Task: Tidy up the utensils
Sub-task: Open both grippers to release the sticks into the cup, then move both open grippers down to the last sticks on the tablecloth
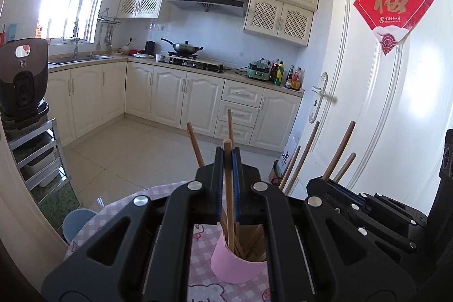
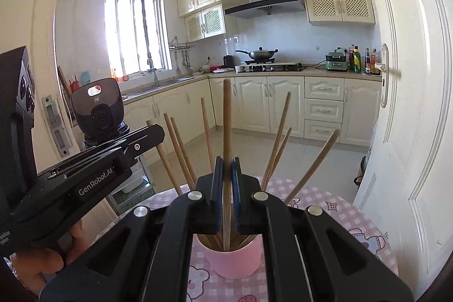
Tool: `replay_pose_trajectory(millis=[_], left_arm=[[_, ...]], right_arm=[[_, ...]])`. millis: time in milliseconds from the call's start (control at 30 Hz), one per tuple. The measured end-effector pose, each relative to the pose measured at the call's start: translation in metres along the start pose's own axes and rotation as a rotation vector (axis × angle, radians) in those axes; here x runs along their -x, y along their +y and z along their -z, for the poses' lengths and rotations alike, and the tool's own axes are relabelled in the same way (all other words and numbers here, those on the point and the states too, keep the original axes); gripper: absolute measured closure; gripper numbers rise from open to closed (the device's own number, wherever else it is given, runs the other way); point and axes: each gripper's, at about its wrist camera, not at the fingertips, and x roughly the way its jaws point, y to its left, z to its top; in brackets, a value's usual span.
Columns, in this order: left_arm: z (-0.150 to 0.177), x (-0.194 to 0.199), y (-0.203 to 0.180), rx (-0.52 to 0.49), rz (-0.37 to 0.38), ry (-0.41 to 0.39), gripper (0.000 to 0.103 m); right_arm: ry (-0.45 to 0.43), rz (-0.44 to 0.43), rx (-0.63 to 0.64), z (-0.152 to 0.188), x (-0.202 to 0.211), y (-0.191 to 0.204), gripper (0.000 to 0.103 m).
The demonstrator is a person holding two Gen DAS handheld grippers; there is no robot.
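Note:
A pink cup (image 1: 236,265) (image 2: 233,259) stands on the pink checked tablecloth and holds several wooden chopsticks that fan out. My left gripper (image 1: 228,157) is shut on one chopstick (image 1: 228,188) whose lower end is inside the cup. My right gripper (image 2: 226,169) is shut on another chopstick (image 2: 227,126), upright, with its lower end in the cup. The right gripper shows at the right of the left wrist view (image 1: 337,183). The left gripper shows at the left of the right wrist view (image 2: 153,133).
The round table (image 2: 334,205) has a pink checked cloth with cartoon prints. A white door (image 2: 410,118) stands close on the right. A dark rice cooker (image 1: 24,75) sits on a metal rack at the left. Kitchen cabinets line the back.

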Motion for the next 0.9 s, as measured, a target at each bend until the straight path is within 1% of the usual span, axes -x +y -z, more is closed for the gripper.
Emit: replay_pose_trajectory(millis=[200,333,400,433,467,500,567,600,633,667,700,767,900], left_arm=[[0.004,0.004,-0.001,-0.023,-0.001,0.007,0.096],[0.002,0.004,0.001,-0.019,0.004,0.036,0.094],[0.004,0.003,0.002,-0.019,0.001,0.062,0.076],[0.005,0.005,0.003,-0.017,-0.007,0.059,0.052],[0.006,0.008,0.004,-0.015,-0.008,0.044,0.045],[0.007,0.011,0.004,-0.022,-0.007,0.039,0.045],[0.007,0.015,0.004,-0.031,-0.012,0.048,0.045],[0.008,0.018,0.005,-0.031,-0.01,0.049,0.045],[0.007,0.02,0.005,-0.031,-0.005,0.05,0.043],[0.007,0.025,0.006,-0.029,-0.001,0.049,0.036],[0.007,0.03,0.007,-0.028,-0.003,0.043,0.034],[0.007,0.038,0.01,-0.03,-0.017,0.034,0.03],[0.011,0.049,0.017,-0.024,-0.021,0.054,0.028]], right_arm=[[-0.004,0.005,-0.009,0.002,0.002,-0.003,0.098],[-0.001,0.005,-0.032,0.004,0.005,-0.009,0.097],[-0.001,0.006,-0.035,0.003,0.007,-0.01,0.097],[0.0,0.008,-0.035,0.004,0.009,-0.009,0.096],[0.0,0.009,-0.036,0.004,0.011,-0.01,0.094],[0.001,0.009,-0.039,0.004,0.012,-0.01,0.091],[-0.004,0.016,-0.046,0.005,0.017,-0.01,0.08],[-0.01,0.016,-0.053,0.005,0.021,-0.01,0.07],[-0.011,0.012,-0.056,0.005,0.023,-0.009,0.067],[-0.011,0.009,-0.056,0.004,0.027,-0.008,0.067],[-0.013,0.009,-0.055,0.005,0.028,-0.007,0.067],[-0.015,0.007,-0.051,0.005,0.034,-0.006,0.067],[-0.01,0.006,-0.055,0.01,0.043,-0.003,0.066]])
